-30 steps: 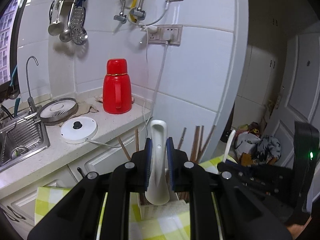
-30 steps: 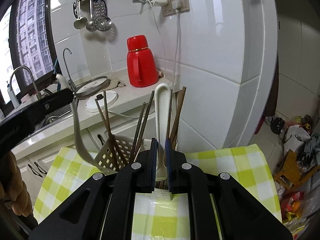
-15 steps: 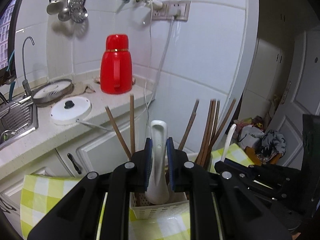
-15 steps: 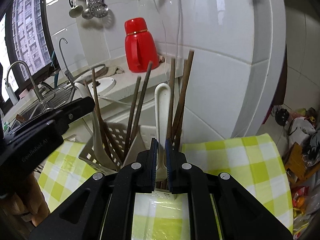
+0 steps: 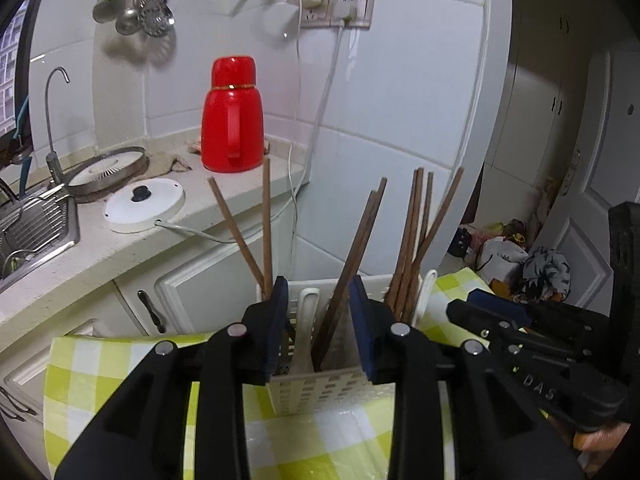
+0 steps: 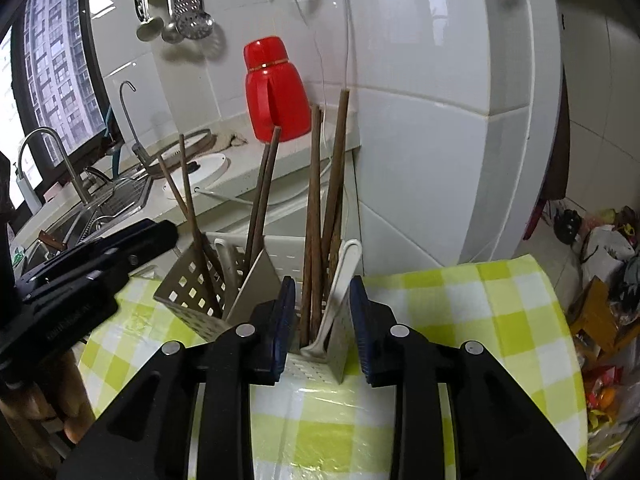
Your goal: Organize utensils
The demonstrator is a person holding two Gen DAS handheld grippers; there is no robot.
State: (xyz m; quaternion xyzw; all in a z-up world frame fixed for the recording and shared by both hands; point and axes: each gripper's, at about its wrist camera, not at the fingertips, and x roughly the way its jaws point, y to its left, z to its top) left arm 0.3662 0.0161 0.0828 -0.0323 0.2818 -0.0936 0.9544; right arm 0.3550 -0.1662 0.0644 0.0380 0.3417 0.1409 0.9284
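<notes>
A white perforated utensil holder (image 5: 328, 392) stands on a green-checked tablecloth (image 5: 100, 368) and holds several brown chopsticks (image 5: 412, 240). My left gripper (image 5: 318, 292) sits just above its left compartment. Its jaws are opening, and a white spoon (image 5: 304, 332) stands free between them inside the holder. In the right wrist view, my right gripper (image 6: 323, 292) hovers over the right compartment of the holder (image 6: 192, 292). Those jaws are also opening, and a second white spoon (image 6: 340, 292) leans loose between them beside chopsticks (image 6: 314, 220). Each view shows the other gripper alongside: the right gripper (image 5: 460, 308) and the left gripper (image 6: 168, 232).
Behind the table runs a counter with a red thermos jug (image 5: 232, 120), a white lid (image 5: 144, 204), a sink (image 5: 32, 224) and a trailing white cord (image 5: 192, 232). Ladles (image 5: 136, 0) hang on the tiled wall. Bags and clutter (image 5: 520, 264) lie on the floor at the right.
Both grippers sank toward the holder with a white spoon gripped in each. Now both sets of jaws have spread and the spoons stand loose in the holder.
</notes>
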